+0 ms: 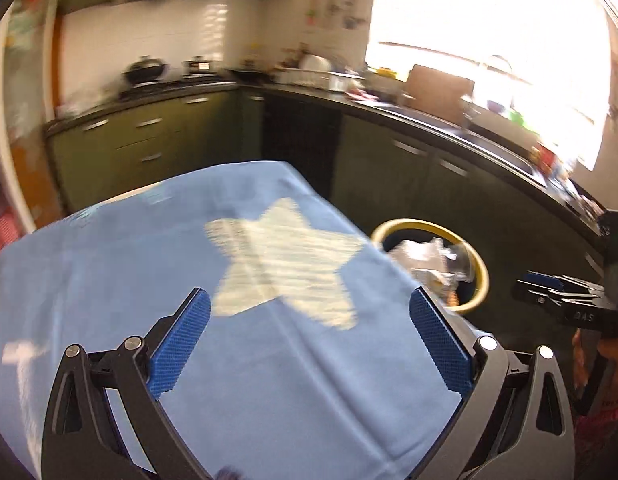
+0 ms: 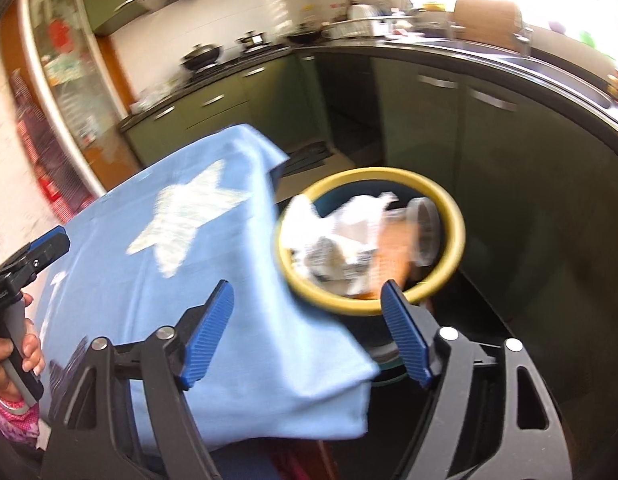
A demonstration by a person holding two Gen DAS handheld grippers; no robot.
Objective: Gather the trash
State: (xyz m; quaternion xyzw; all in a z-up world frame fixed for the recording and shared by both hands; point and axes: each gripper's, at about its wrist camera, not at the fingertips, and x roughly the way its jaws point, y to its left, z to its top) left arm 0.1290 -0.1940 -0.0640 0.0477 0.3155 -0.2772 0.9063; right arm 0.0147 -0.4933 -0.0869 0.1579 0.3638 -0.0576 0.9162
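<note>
Above blue cloth (image 1: 149, 272): left gripper (image 1: 309, 316), right gripper (image 2: 309, 312) wide, empty.

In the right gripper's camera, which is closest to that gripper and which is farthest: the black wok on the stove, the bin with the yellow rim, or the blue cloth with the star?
From the right gripper, fingers open and empty:
1. Blue cloth, under the left finger.
2. Yellow-rimmed bin, just beyond the right fingertip, close behind the cloth.
3. Black wok, far back on the stove, upper left.

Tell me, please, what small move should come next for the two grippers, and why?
Probably draw both back and scan for leftovers. The left gripper and right gripper are both open and empty, the bin already holds crumpled paper, and the blue cloth shows no trash.
</note>
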